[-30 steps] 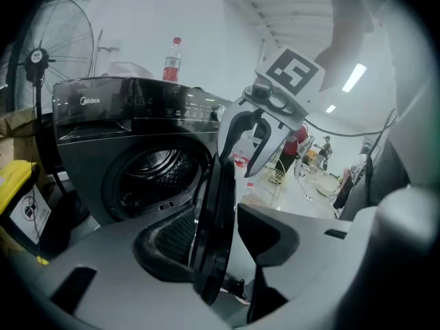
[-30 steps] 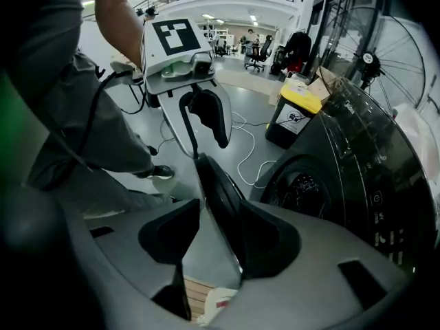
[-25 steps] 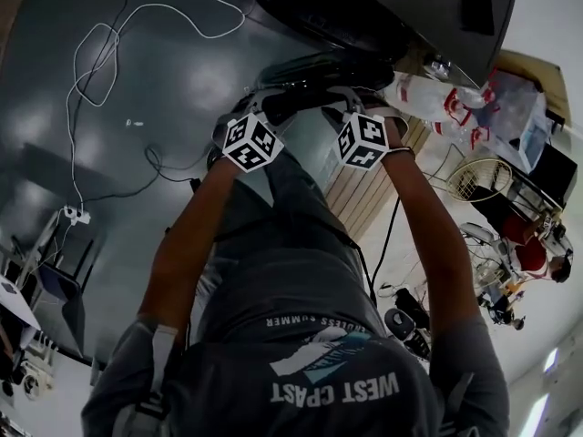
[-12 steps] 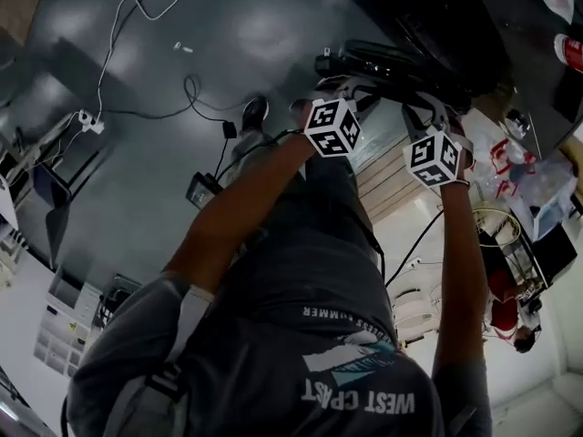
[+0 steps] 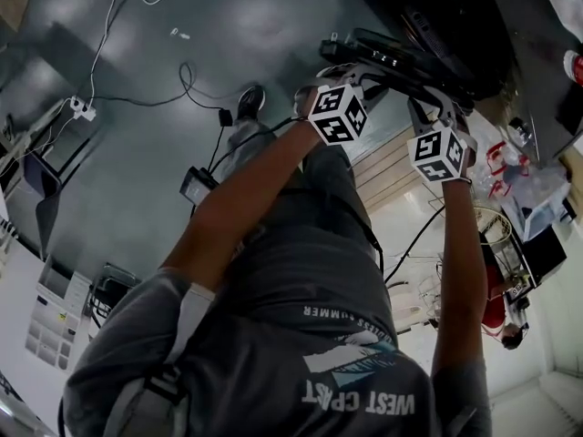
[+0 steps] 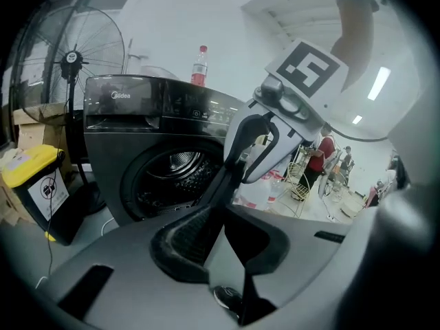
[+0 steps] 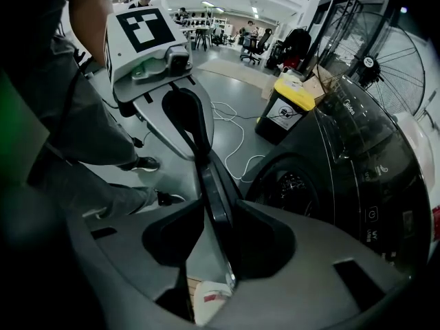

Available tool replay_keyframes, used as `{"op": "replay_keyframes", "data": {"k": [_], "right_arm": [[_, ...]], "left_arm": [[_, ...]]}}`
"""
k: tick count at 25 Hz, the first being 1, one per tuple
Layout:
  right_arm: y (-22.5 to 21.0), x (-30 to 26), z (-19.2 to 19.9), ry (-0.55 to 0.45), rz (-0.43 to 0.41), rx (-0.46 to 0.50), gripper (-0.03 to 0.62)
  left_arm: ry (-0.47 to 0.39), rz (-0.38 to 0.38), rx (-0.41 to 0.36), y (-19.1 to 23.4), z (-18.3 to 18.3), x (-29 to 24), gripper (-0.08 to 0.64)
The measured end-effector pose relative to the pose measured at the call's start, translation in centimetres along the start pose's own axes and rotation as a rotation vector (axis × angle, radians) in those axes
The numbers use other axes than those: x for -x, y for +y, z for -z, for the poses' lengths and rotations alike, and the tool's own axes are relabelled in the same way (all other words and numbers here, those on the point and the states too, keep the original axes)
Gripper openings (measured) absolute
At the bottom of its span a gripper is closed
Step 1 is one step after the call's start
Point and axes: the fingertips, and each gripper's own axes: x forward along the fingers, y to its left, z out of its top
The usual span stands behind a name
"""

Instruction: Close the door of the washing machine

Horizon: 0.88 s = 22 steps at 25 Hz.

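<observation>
Jaws of the left gripper (image 6: pixel 221 217), which have just been closing, pinch the thin free edge of the door (image 6: pixel 231 184) in the left gripper view. The door stands swung out in front of the washing machine (image 6: pixel 137 136), whose drum mouth (image 6: pixel 168 174) gapes behind it. In the right gripper view the right gripper (image 7: pixel 213 215), its jaws also just closing, clamps the same edge on the side away from the machine. In the head view both grippers sit side by side on the rim, out from the machine's front. The door looks rigid, hinged and fairly light, with a smooth rim that is probably slick. A hold on the outer edge, far from the hinge, should give an easy swing.
</observation>
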Motion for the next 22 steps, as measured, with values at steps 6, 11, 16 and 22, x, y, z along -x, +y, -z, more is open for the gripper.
{"op": "replay_keyframes", "data": {"k": [6, 11, 16, 22], "right_arm": [[-1.3, -0.4, -0.6, 0.003, 0.03, -0.006, 0.156], [-2.0, -1.1, -1.4, -0.018, 0.07, -0.02, 0.155], [-3.5, -1.2, -1.8, -0.026, 0.102, -0.037, 0.152], [-5.2, -1.6, -2.2, -0.053, 0.151, -0.051, 0.15]], "left_arm": [[-0.014, -0.013, 0.0, 1.7, -0.6, -0.3, 0.067], [-0.021, -0.043, -0.01, 3.1, -0.6, 0.0, 0.067], [-0.01, -0.076, -0.022, 4.7, -1.6, -0.6, 0.066], [-0.008, -0.119, -0.026, 6.5, -2.4, -1.2, 0.057]]}}
